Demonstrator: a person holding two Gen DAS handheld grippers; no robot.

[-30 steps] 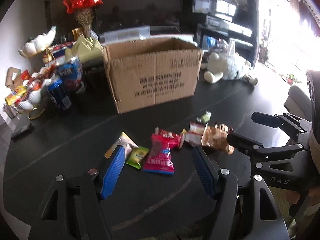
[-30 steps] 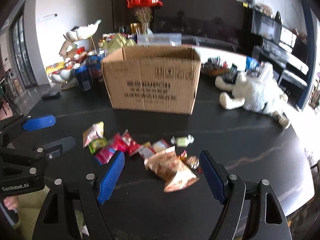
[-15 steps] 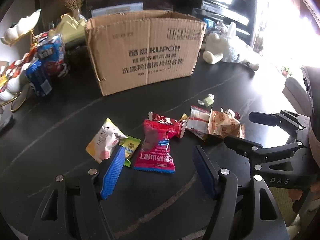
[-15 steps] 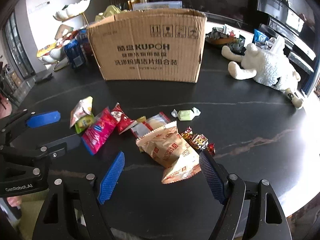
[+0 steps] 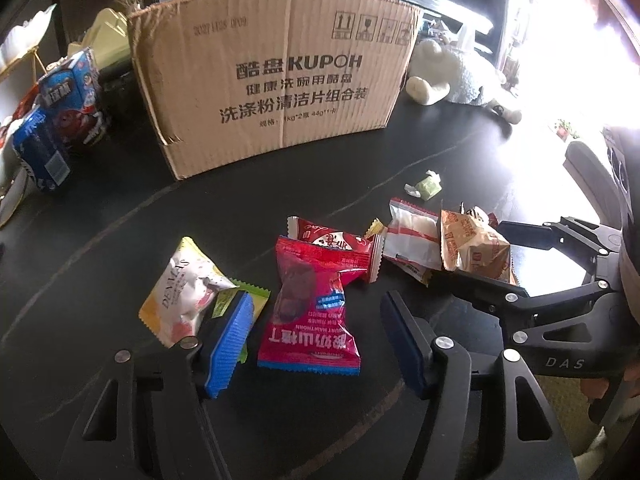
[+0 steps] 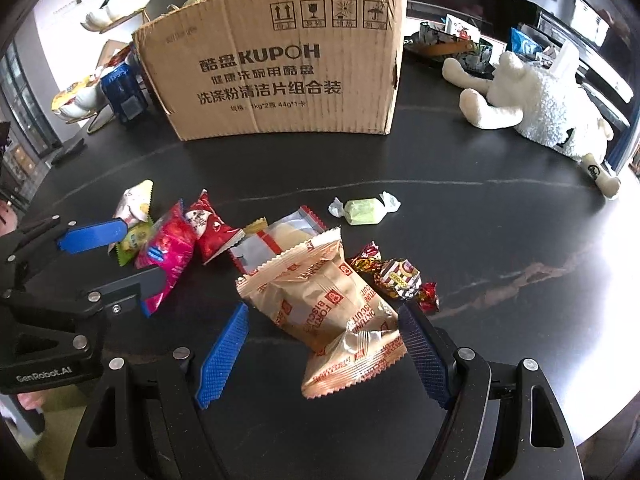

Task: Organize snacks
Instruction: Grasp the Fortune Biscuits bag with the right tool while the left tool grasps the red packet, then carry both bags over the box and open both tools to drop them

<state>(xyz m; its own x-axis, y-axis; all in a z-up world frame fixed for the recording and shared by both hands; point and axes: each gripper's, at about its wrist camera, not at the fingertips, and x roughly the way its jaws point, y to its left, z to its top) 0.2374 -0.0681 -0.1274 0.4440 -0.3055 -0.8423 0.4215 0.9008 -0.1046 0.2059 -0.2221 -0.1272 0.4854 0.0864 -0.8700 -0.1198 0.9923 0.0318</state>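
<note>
Several snack packets lie on the black table (image 6: pixel 500 220) in front of an open cardboard box (image 5: pixel 280 72). My left gripper (image 5: pixel 316 332) hangs low over a pink hawthorn packet (image 5: pixel 312 308). Its jaws are closing with that packet between them, and the pads do not touch it. Its left pad overlaps a small green packet (image 5: pixel 256 294) beside a white and yellow one (image 5: pixel 180 292). My right gripper (image 6: pixel 320 344) stands open around a tan biscuit packet (image 6: pixel 320 300), pads clear of it. A green candy (image 6: pixel 362 210) and gold-wrapped candies (image 6: pixel 396 274) lie nearby.
A white plush sheep (image 6: pixel 536 100) lies at the table's back right. Blue snack bags (image 5: pixel 60 112) and white swan-shaped dishes (image 6: pixel 120 8) crowd the back left beside the box. A red packet (image 5: pixel 336 240) and a white-red one (image 5: pixel 412 240) lie between the two grippers.
Both grippers have come down and forward toward the snacks, so the packets and box look larger. The left jaws have narrowed a little.
</note>
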